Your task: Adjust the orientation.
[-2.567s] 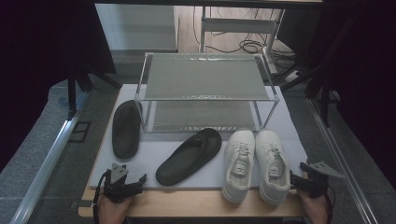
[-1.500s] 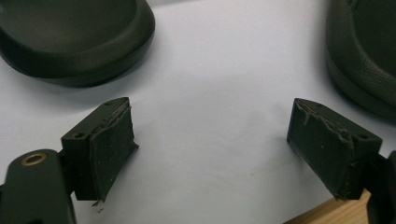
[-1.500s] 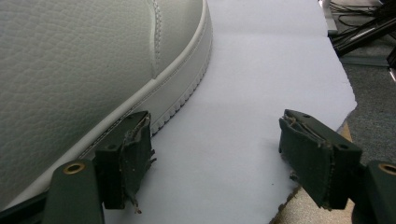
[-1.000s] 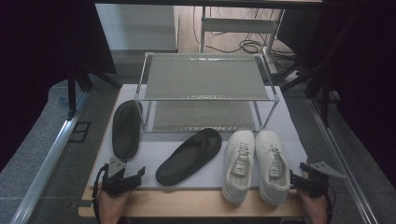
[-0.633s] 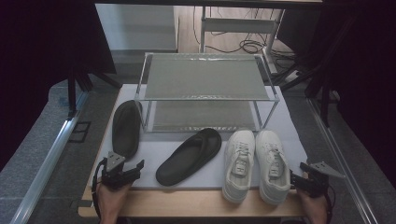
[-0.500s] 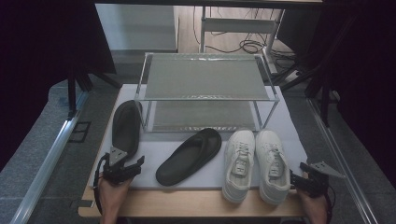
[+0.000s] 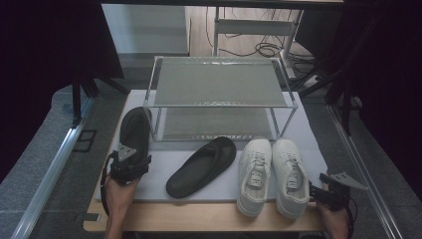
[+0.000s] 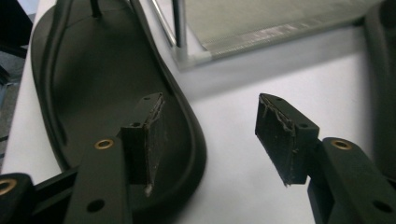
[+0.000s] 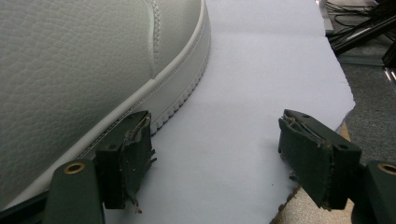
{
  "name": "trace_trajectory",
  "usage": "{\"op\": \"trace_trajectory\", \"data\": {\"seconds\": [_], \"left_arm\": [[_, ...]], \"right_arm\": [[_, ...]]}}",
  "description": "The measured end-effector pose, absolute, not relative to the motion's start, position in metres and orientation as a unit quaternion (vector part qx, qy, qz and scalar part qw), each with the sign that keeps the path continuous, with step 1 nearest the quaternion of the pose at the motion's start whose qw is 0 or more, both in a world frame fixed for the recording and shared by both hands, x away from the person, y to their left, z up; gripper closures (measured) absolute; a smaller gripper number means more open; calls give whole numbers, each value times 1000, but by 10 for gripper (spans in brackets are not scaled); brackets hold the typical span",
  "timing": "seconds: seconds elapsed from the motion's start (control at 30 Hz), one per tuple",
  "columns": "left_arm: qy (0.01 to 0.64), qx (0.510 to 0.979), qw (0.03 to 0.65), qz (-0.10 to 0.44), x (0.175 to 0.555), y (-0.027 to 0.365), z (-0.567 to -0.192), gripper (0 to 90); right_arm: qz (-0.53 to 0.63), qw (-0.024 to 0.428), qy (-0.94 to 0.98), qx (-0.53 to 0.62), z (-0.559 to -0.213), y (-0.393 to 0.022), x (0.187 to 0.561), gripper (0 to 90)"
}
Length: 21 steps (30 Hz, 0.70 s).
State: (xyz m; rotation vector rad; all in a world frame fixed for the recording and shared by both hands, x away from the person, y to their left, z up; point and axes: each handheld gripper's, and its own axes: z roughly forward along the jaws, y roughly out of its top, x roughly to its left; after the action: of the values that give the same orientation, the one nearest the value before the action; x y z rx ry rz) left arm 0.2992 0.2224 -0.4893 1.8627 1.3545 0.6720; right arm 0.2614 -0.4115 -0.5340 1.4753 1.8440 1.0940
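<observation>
Slipper (image 7: pixel 133 130) lies touching rack (image 7: pixel 219 94), beside sandal (image 7: pixel 201 166).

From my station I saw a wooden table (image 7: pixel 209 223) with a pale grey mat (image 7: pixel 308 134) spread over most of its top, its near edge left bare as a strip of wood. On the mat stood a two-tier wire rack (image 7: pixel 219 82), both mesh shelves bare. A black sandal (image 7: pixel 135 130) lay at the rack's left leg, toe pointing away from me. A second sandal (image 7: pixel 201 167) lay slantwise on the mat in front of the rack. Just right of it a pair of white sneakers (image 7: pixel 273 174) sat side by side, touching, heels at the mat's near edge.
</observation>
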Motion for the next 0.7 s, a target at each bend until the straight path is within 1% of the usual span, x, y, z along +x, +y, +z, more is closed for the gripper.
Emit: {"op": "trace_trajectory", "data": {"seconds": [0.17, 0.7], "left_arm": [[535, 722, 358, 254, 314, 227, -485, 464], [559, 714, 346, 240, 360, 230, -481, 597]], "right_arm": [[405, 266, 683, 546, -534, -412, 261, 261], [405, 267, 684, 546, -534, -412, 261, 261]]}}
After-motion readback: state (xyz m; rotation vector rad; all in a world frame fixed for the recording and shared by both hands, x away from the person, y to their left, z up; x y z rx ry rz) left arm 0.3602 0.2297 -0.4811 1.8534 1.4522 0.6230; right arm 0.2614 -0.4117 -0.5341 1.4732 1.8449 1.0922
